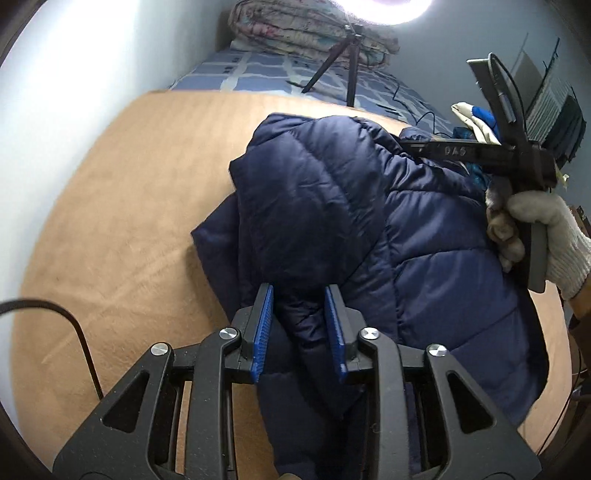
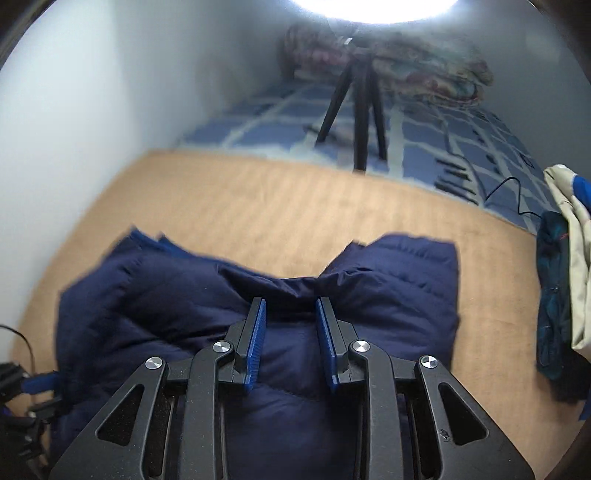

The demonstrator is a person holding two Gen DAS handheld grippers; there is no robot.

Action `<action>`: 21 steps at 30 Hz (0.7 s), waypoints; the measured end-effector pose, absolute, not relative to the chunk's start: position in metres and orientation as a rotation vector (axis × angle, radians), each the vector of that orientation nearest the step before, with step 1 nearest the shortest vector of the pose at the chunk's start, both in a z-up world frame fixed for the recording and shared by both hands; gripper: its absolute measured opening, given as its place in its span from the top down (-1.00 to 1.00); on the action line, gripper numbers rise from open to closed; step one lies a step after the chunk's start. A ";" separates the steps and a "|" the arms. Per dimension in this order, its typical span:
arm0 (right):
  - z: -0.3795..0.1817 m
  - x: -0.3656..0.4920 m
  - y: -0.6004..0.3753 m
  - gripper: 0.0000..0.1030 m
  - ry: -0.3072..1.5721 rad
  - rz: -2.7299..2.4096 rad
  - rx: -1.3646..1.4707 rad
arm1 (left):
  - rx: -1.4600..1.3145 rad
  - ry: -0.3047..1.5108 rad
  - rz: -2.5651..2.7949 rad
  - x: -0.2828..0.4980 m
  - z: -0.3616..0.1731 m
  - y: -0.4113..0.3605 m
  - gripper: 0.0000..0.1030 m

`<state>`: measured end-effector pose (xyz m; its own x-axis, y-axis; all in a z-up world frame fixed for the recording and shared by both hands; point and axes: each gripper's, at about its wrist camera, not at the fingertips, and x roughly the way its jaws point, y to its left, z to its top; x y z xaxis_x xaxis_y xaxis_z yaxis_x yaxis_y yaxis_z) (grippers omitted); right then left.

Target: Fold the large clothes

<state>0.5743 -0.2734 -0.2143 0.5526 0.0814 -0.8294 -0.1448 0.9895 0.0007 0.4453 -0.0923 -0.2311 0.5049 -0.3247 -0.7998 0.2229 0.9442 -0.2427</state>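
A navy quilted puffer jacket (image 1: 369,221) lies bunched on a tan blanket (image 1: 110,221); it also shows in the right wrist view (image 2: 177,295). My left gripper (image 1: 299,291) is partly closed with a thick fold of the jacket between its blue pads. My right gripper (image 2: 289,304) is partly closed with a bunched jacket edge between its pads. In the left wrist view the right gripper's body (image 1: 480,153), held by a gloved hand (image 1: 546,229), sits over the jacket's far right side.
A black tripod (image 2: 358,107) stands on a blue checked sheet (image 2: 443,147) beyond the tan blanket (image 2: 258,206). A folded floral quilt (image 1: 306,33) lies at the far end. Other clothes (image 2: 565,280) lie at the right. A wall runs along the left.
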 end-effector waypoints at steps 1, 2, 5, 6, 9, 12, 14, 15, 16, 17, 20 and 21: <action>-0.216 0.574 -0.268 0.49 0.980 0.127 -0.105 | -0.113 0.988 -0.334 0.445 -0.231 -0.090 0.34; -0.215 0.572 -0.265 0.49 0.979 0.122 -0.129 | -0.121 0.990 -0.341 0.444 -0.230 -0.087 0.34; -0.200 0.566 -0.269 0.49 0.967 0.126 -0.139 | -0.230 1.005 -0.381 0.442 -0.223 -0.068 0.20; -0.195 0.564 -0.274 0.49 0.957 0.128 -0.128 | -0.299 1.015 -0.395 0.441 -0.222 -0.056 -0.10; -0.176 0.546 -0.295 0.11 0.926 0.179 -0.047 | -0.501 1.012 -0.410 0.439 -0.221 -0.021 -0.48; -0.162 0.514 -0.324 -0.48 0.889 0.250 0.034 | -0.667 1.046 -0.420 0.441 -0.229 0.005 -0.53; -0.160 0.488 -0.346 -0.49 0.892 0.279 0.088 | -0.752 1.067 -0.432 0.445 -0.238 0.016 -0.57; -0.162 0.480 -0.354 -0.54 0.901 0.293 0.118 | -0.786 1.082 -0.442 0.448 -0.244 0.020 -0.58; -0.166 0.469 -0.366 -0.59 0.913 0.308 0.164 | -0.808 1.100 -0.449 0.451 -0.249 0.022 -0.58; -0.172 0.460 -0.378 -0.59 0.923 0.316 0.209 | -0.828 1.117 -0.457 0.455 -0.253 0.024 -0.58; -0.195 0.438 -0.401 -0.60 0.963 0.340 0.325 | -0.894 1.143 -0.490 0.460 -0.266 0.024 -0.58; -0.202 0.433 -0.406 -0.60 0.976 0.347 0.352 | -0.931 1.150 -0.501 0.463 -0.272 0.024 -0.58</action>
<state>0.4332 -0.4056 -0.2023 0.5149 0.4369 -0.7376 -0.1264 0.8896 0.4388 0.4631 0.0239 -0.2721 0.3611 -0.7553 -0.5469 -0.1140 0.5463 -0.8298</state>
